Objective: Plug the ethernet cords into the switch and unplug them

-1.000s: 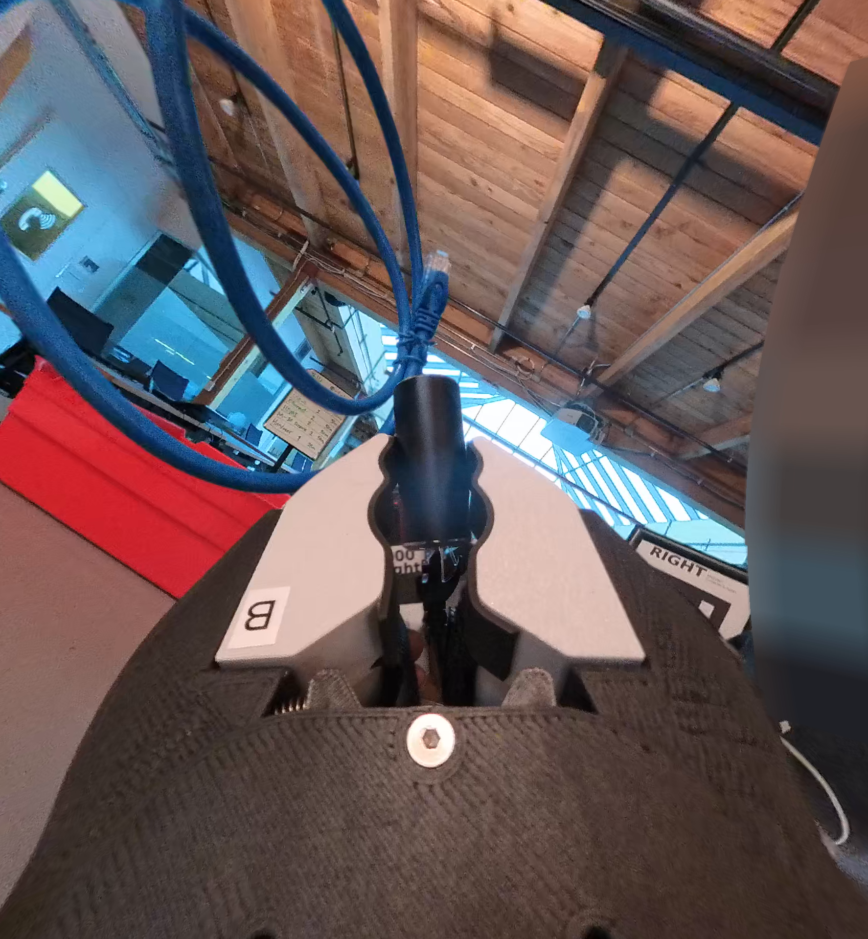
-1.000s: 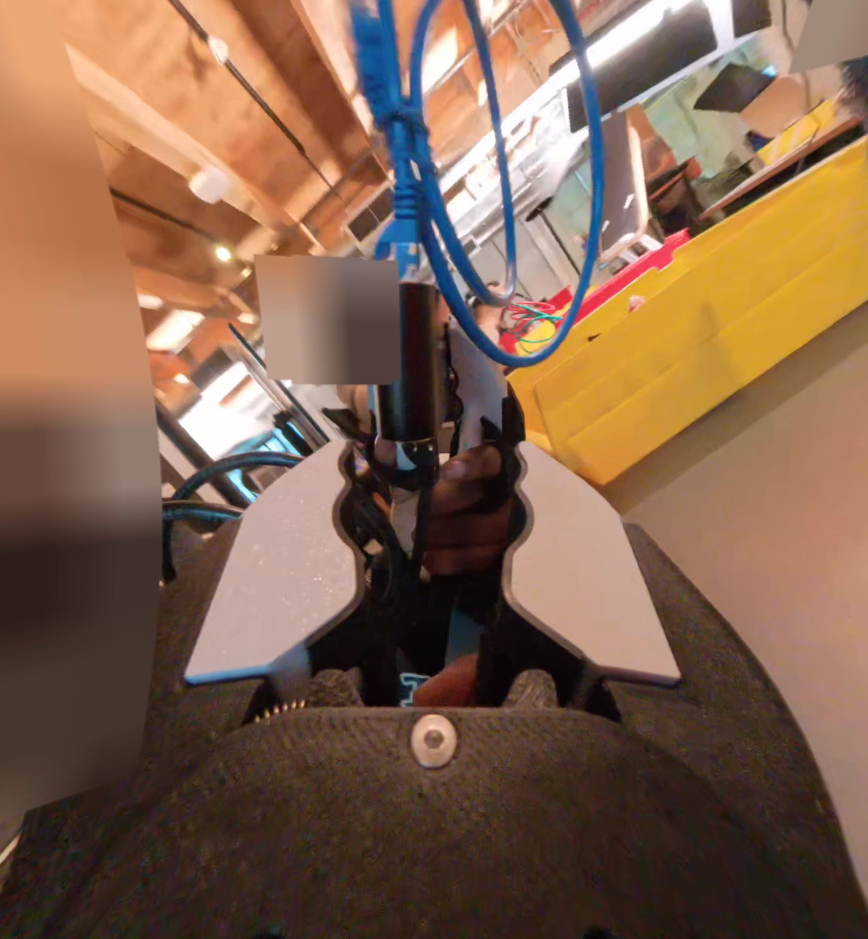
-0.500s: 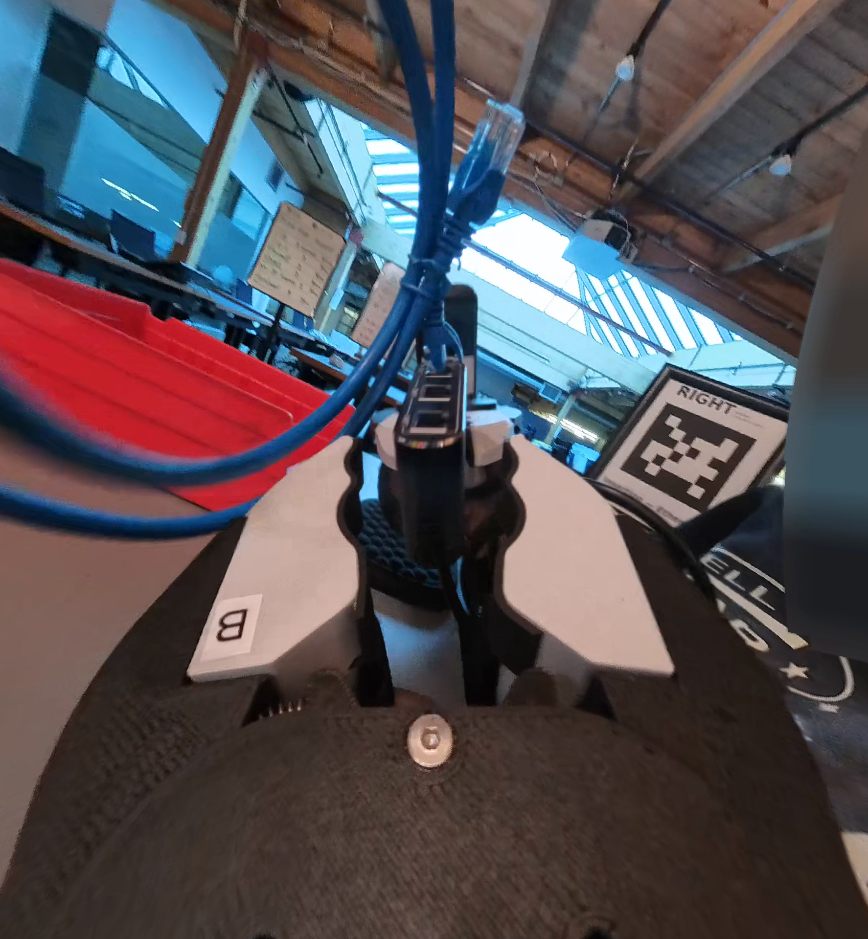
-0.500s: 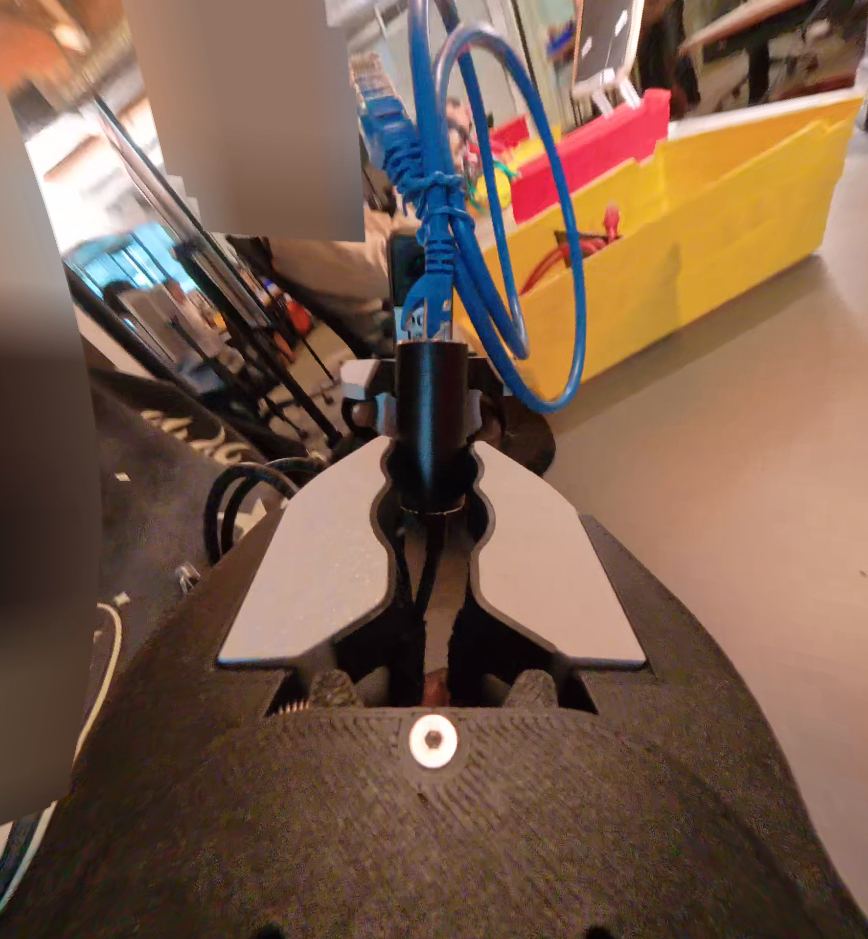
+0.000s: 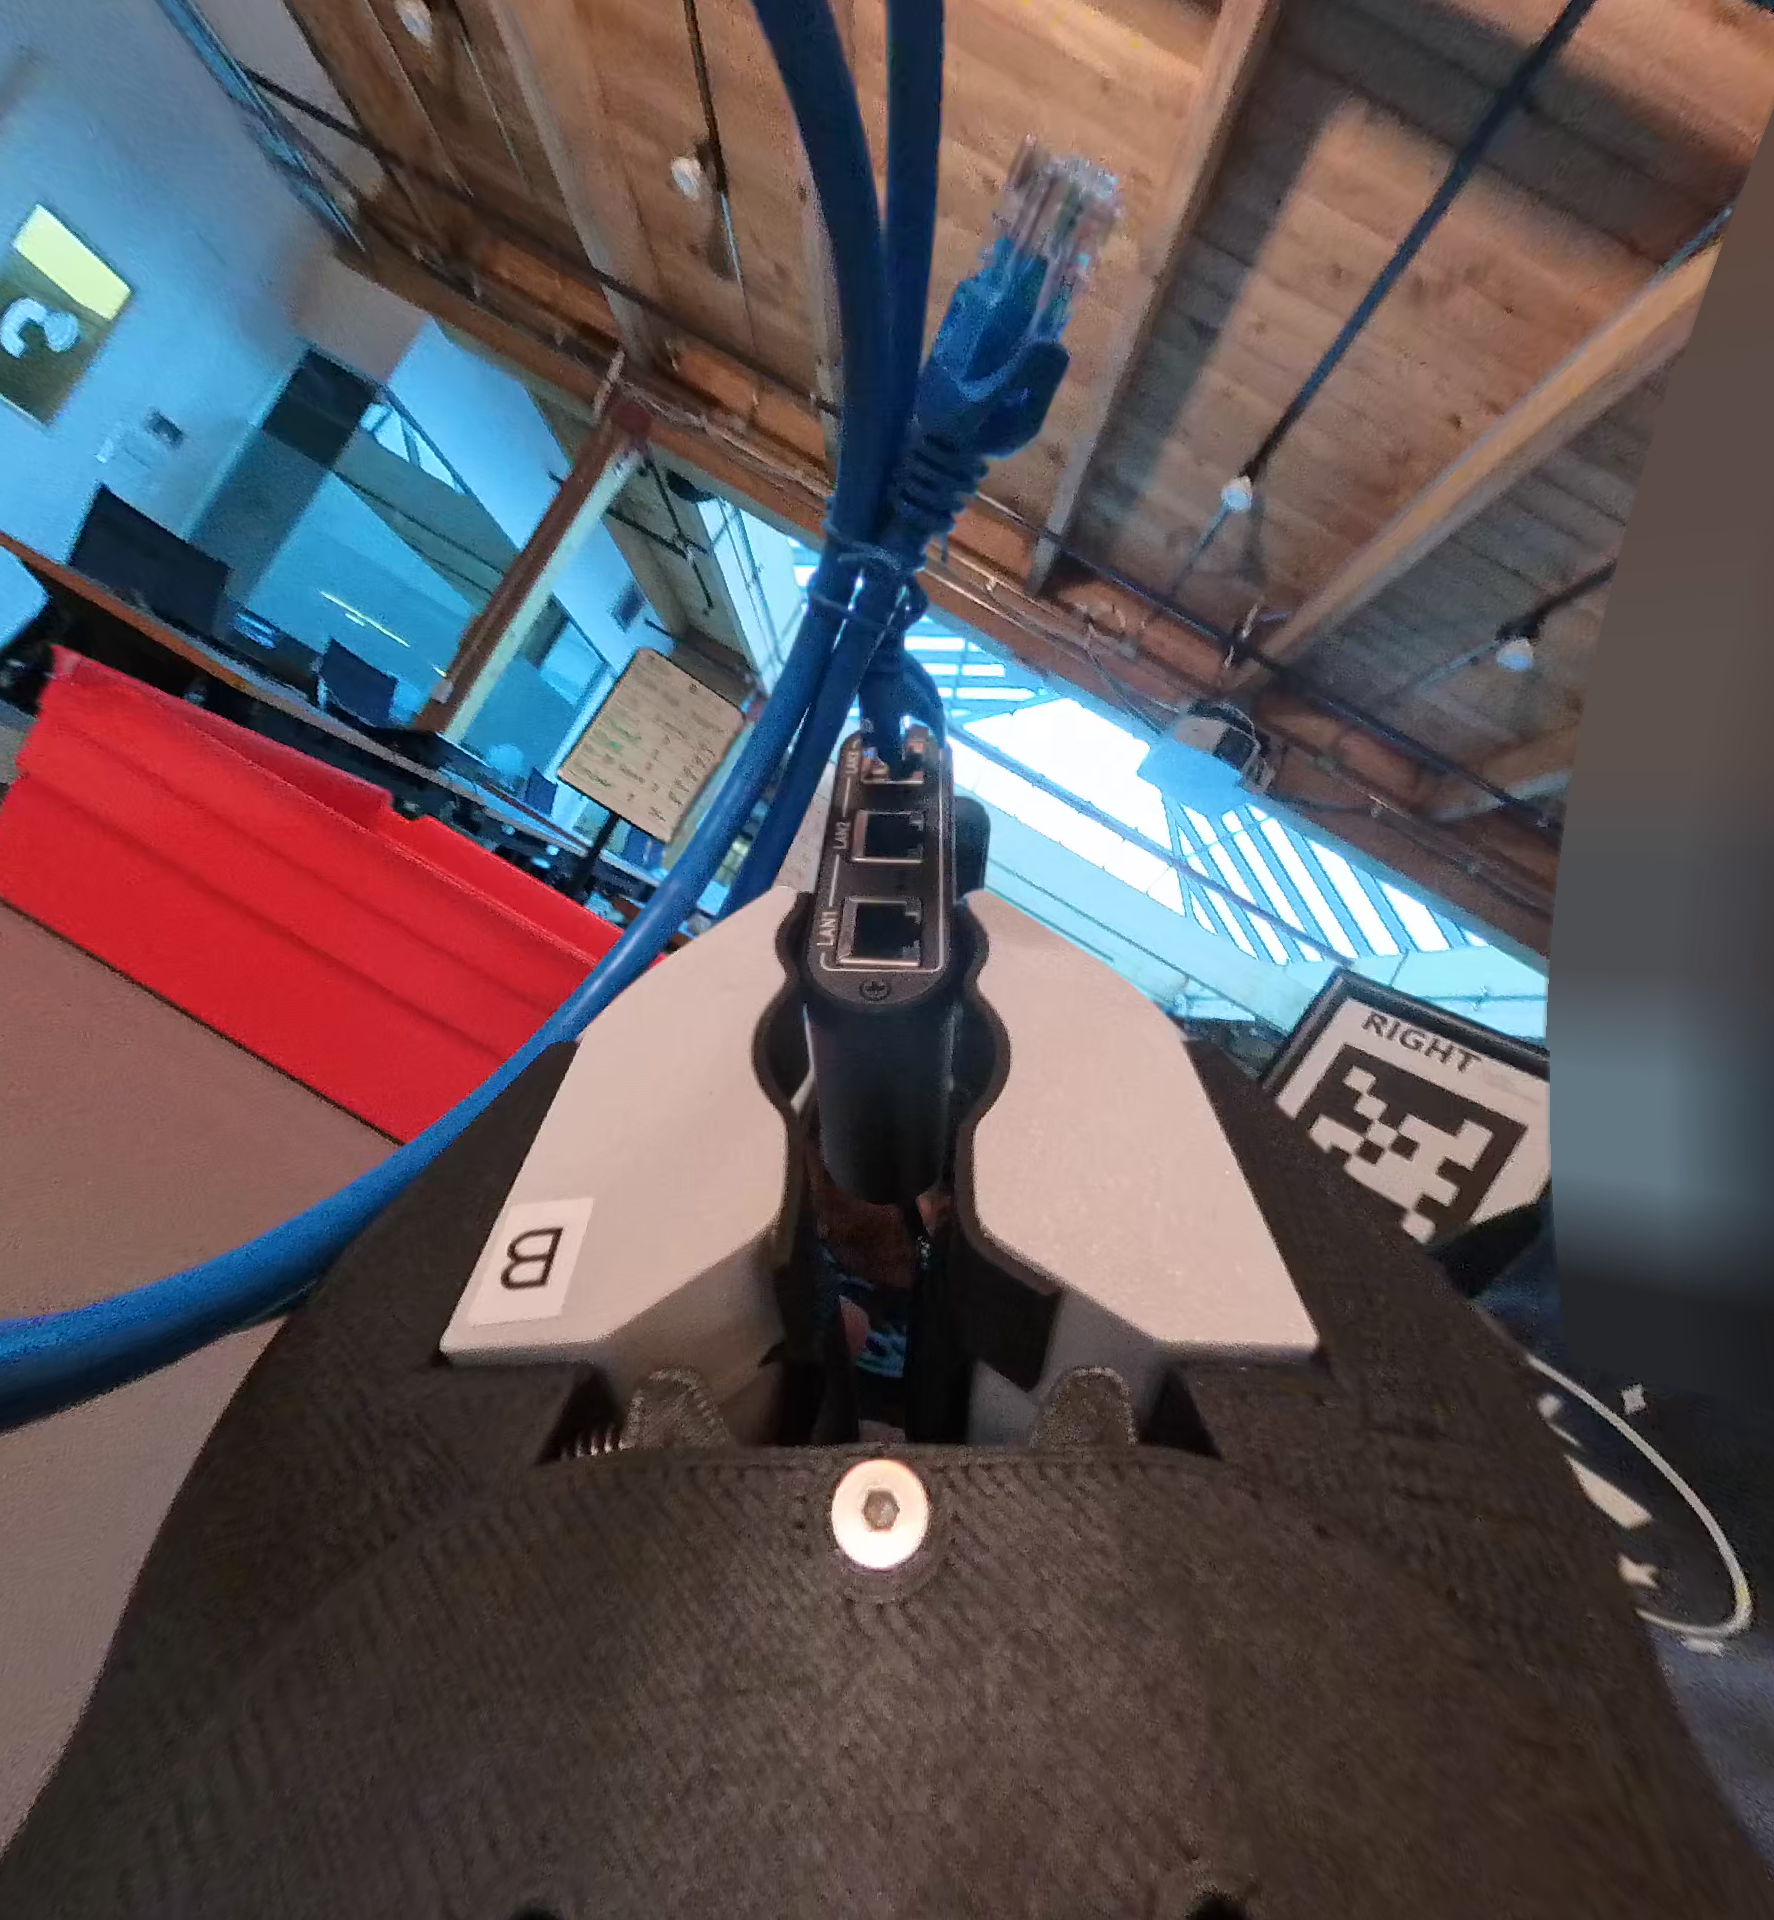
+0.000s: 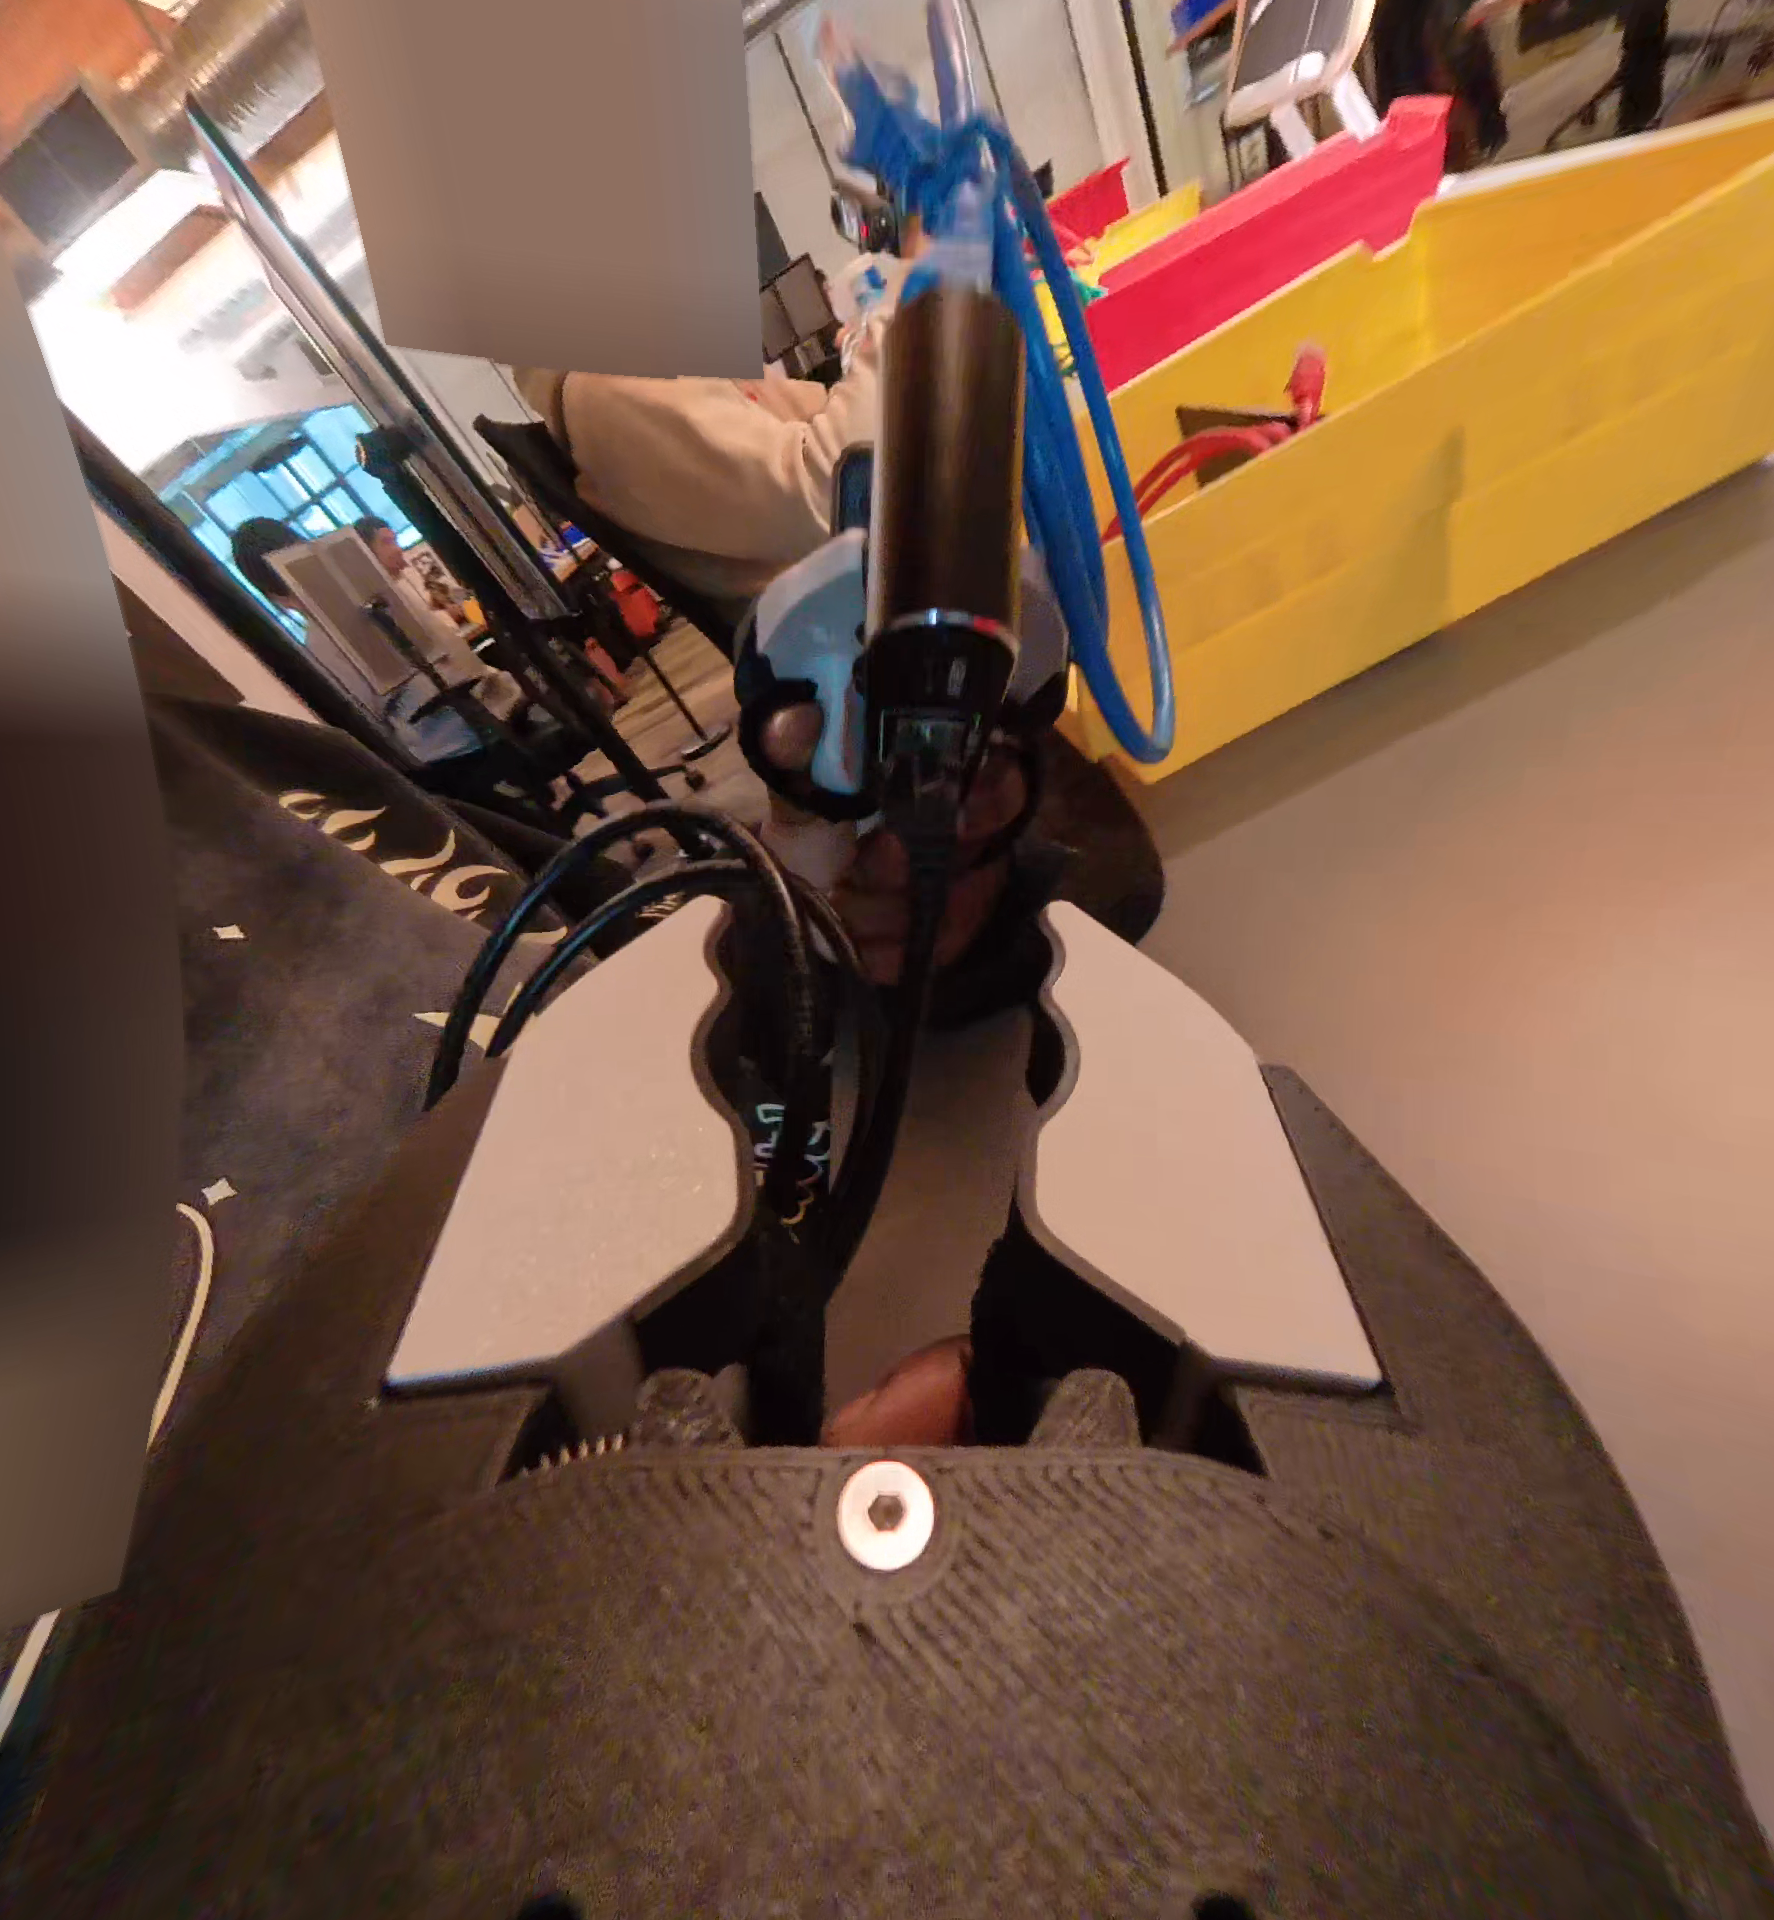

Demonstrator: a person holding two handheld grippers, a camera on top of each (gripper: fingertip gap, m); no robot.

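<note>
My left gripper (image 5: 875, 971) is shut on the slim black switch (image 5: 888, 831) and holds it up in the air, port face toward the camera. A blue ethernet cord (image 5: 654, 935) is plugged into the farthest port. Its other plug (image 5: 1039, 260) hangs free above, and the coil is tied in a bundle. The two nearer ports are empty. My right gripper (image 6: 883, 925) is open and empty, a little below the switch (image 6: 950, 468). A black cable (image 6: 904, 987) runs from the switch's near end down between my right fingers.
A red bin (image 5: 239, 883) stands on the grey table at the left. A yellow bin (image 6: 1485, 416) with red cords stands at the right, a red bin (image 6: 1278, 229) behind it. A person in a beige sleeve (image 6: 696, 457) sits farther off. My hands' fingertips stand some 6 cm from each other.
Half a second ago my right gripper was shut on the switch and my left fingers were looser around it. Now the left is shut on it, and the right has opened and drawn back.
</note>
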